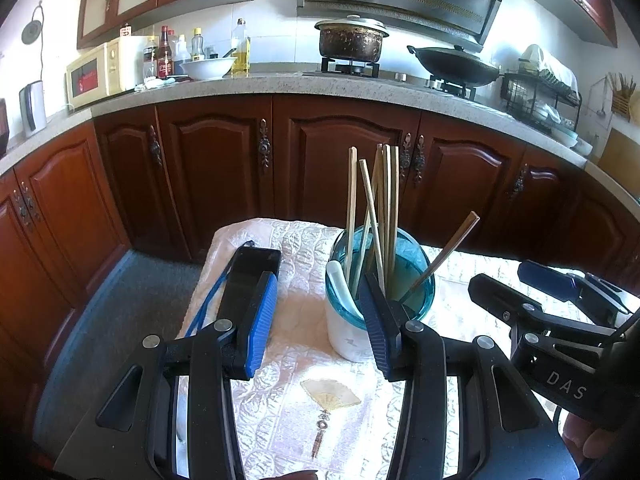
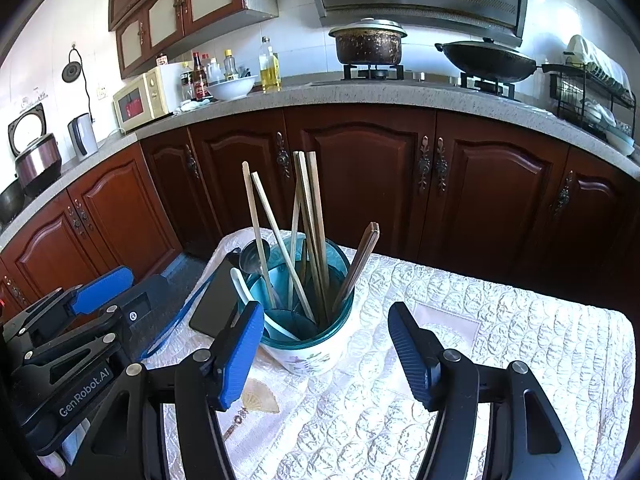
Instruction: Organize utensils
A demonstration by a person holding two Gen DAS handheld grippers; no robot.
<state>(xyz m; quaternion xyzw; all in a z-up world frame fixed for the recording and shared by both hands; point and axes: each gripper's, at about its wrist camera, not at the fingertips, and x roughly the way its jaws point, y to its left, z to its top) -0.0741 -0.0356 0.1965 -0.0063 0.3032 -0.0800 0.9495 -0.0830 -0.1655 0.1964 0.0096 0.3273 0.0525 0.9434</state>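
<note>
**Utensil holder on the quilted tabletop, both tools released**

Left wrist view: left tool [image 1: 318,322] spread wide, nothing between the blue pads. Beyond it, on the tabletop [image 1: 280,408] under a pale quilted cloth, a white utensil holder [image 1: 346,332] with a teal glass rim, standing upright. Right finger [image 1: 376,332] overlapping the holder's front in this view; contact impossible to judge. Inside the holder: light wooden chopsticks [image 1: 384,208] standing close to vertical, some crossed, one dark chopstick [image 1: 444,256] leaning out to the right, and a white spoon handle [image 1: 340,284] resting against the left rim. Black phone [image 1: 250,276] with a blue lanyard lying flat on the cloth left of the holder, partly behind the left finger. Printed fan motif [image 1: 330,394] on the cloth between the fingers. Right tool [image 1: 560,292] visible at the right edge, above the tabletop, apart from the holder.

Right wrist view: right tool [image 2: 326,354] likewise released, pads well separated and bare. Utensil holder [image 2: 312,344] between and just past the fingers, nearer the left one. Chopsticks [image 2: 308,216] fanned upward, dark pair [image 2: 358,264] tilted right, a metal ladle [image 2: 254,258] leaning at the left rim beside the white spoon [image 2: 244,288]. Phone [image 2: 216,304] flat, just left of the holder. Left tool [image 2: 108,296] at the left edge, over the tabletop's corner, jaws parted.
</note>
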